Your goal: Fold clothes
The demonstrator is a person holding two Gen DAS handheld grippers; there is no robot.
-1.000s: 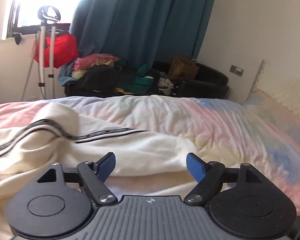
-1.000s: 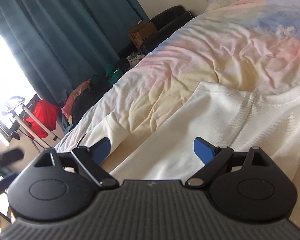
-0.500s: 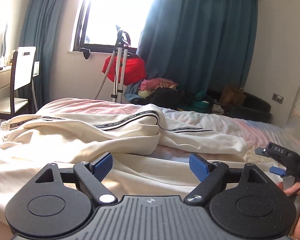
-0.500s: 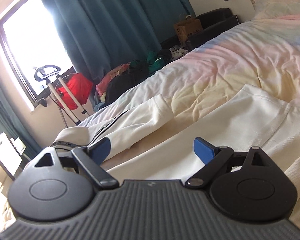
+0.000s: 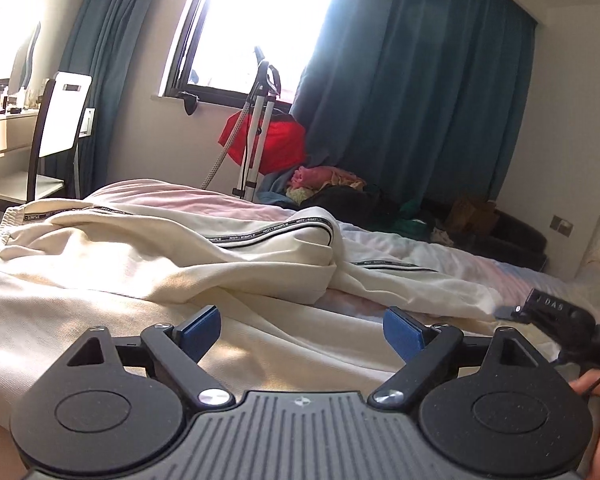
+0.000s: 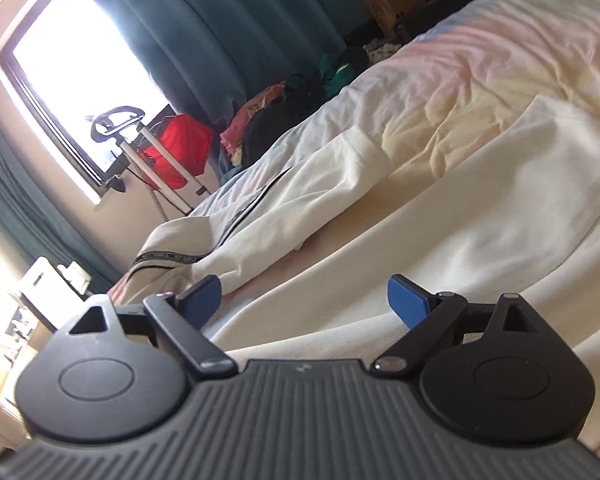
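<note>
The room is a bedroom with a pale wall, and far ahead of both grippers a bright window (image 5: 256,28) stands between dark teal curtains (image 5: 420,92). The bed (image 6: 480,68) fills the lower part of both views; its cover is pastel, with pink, yellow and blue patches, and it has many wrinkles. On the cover lies the cream garment (image 5: 172,264) with a black printed stripe. It is bunched, and it lies directly ahead of the left gripper (image 5: 300,330) and ahead and to the left of the right gripper (image 6: 304,298). A second cream cloth (image 6: 500,208) lies flat under and in front of both grippers.

Beyond the bed there is a pile of clothes (image 5: 340,188) on the floor, beside a red bag (image 5: 276,140) and a steamer stand (image 5: 256,128). Far to the left of the left gripper stands a chair (image 5: 56,128) at a white desk.

Both grippers have their blue fingers spread wide with nothing between them, just above the cloth.
</note>
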